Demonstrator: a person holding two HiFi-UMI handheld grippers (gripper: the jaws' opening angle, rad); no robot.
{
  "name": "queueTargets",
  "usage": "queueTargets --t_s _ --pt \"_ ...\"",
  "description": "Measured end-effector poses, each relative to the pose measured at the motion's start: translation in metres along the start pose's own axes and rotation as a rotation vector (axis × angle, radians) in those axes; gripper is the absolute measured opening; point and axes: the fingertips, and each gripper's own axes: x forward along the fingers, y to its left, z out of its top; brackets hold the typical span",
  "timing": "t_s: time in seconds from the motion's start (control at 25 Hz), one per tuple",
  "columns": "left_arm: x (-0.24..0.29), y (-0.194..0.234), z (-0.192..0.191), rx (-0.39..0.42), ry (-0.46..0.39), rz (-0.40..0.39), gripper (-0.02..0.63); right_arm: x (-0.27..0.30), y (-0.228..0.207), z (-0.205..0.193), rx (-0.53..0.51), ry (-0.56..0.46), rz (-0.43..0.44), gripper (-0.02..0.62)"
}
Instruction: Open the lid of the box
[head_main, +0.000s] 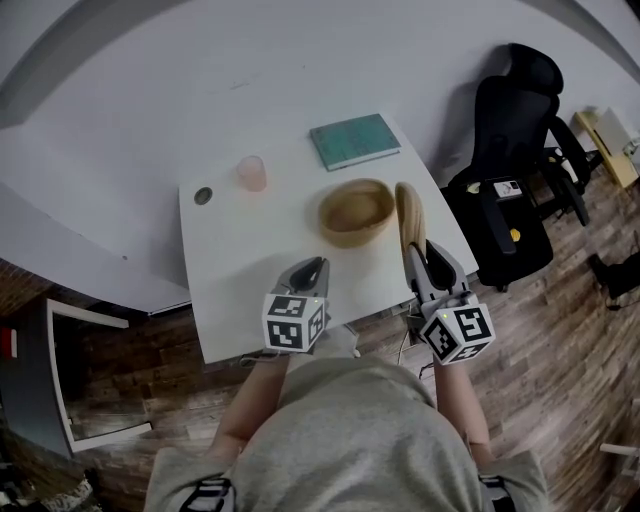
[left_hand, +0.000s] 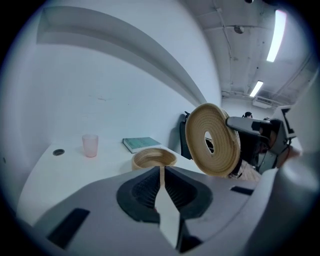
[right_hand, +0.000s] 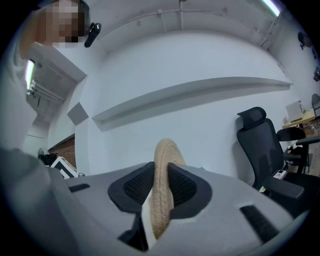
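Right gripper (right_hand: 161, 169) is clamped on the woven lid (head_main: 408, 215), edge-up at 3 o'clock of the open box (head_main: 350, 238). Left gripper (left_hand: 162, 170) is pinched closed, empty. Book (head_main: 354, 140) cover's unreadable.

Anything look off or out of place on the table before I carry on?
Nothing stands out. The woven lid is off and held on edge in the right gripper; the woven box sits open and upright. The pink cup stands upright, the book lies flat. The left gripper is shut, empty.
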Motion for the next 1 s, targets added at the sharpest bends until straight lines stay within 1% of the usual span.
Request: queueTargets --t_s 0.32,0.72,1.0 --pt "-0.016 -0.01 0.017 0.001 -0.049 -0.046 0.026 -0.017 0.004 0.013 0.022 -0.04 -0.015 0.089" --pt "-0.02 -0.014 0.021 -0.007 -0.056 -0.071 0.025 -0.018 0.006 0.014 0.039 -0.049 -0.015 0.089" --pt "-0.018 -0.012 0.023 -0.016 -0.058 -0.073 0.025 -0.016 0.005 0.013 0.01 -0.043 -0.021 0.078"
